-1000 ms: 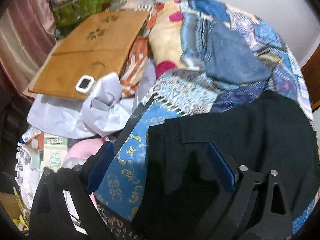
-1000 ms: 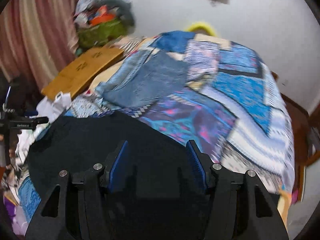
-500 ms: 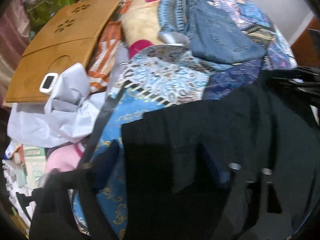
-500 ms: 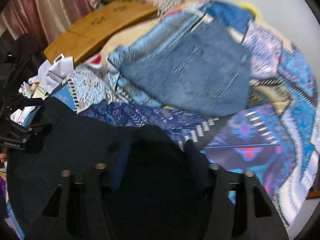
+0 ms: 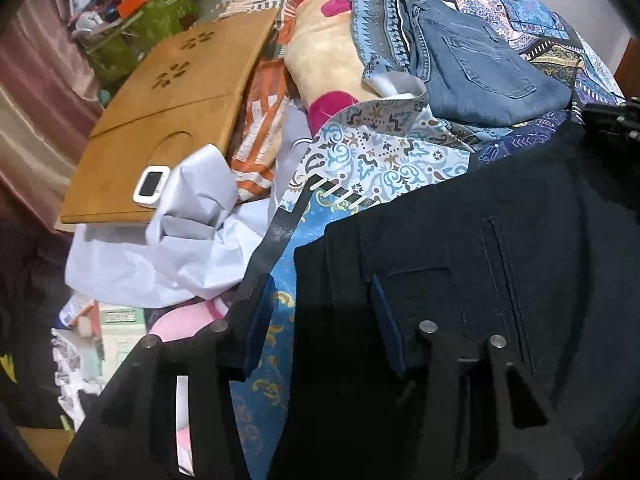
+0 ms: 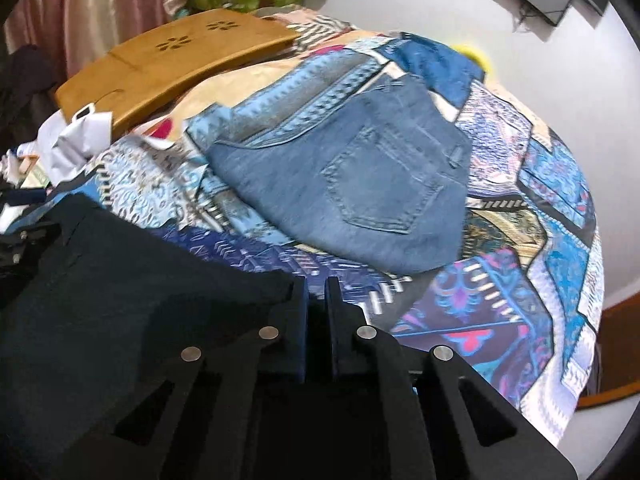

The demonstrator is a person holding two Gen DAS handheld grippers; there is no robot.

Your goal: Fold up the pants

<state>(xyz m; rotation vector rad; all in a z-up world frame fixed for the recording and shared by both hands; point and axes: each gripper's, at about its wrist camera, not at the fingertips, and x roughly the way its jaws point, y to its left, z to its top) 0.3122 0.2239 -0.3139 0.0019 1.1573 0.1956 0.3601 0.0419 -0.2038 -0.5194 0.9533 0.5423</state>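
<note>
Pinching black pants [image 6: 120, 300], right hand-held gripper [image 6: 318, 292] clamped, left hand-held gripper [image 5: 320, 300] closing, straddling their edge

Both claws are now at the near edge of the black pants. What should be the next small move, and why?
Probably finish closing the left claw. Its jaws have just been closing but remain apart, straddling the corner of the black pants. The right claw looks already shut on the other corner, so both corners must be pinched before lifting.

**Soft indoor light, heavy fisheye bend**

Even, diffuse room light falls on the bed [image 6: 560, 208], bright on the white wall. The black pants [image 5: 500, 280] swallow detail and lie in deep shadow near the lens. Both views curve strongly and darken at the corners. The jeans [image 6: 360, 184] look slightly smeared.
</note>
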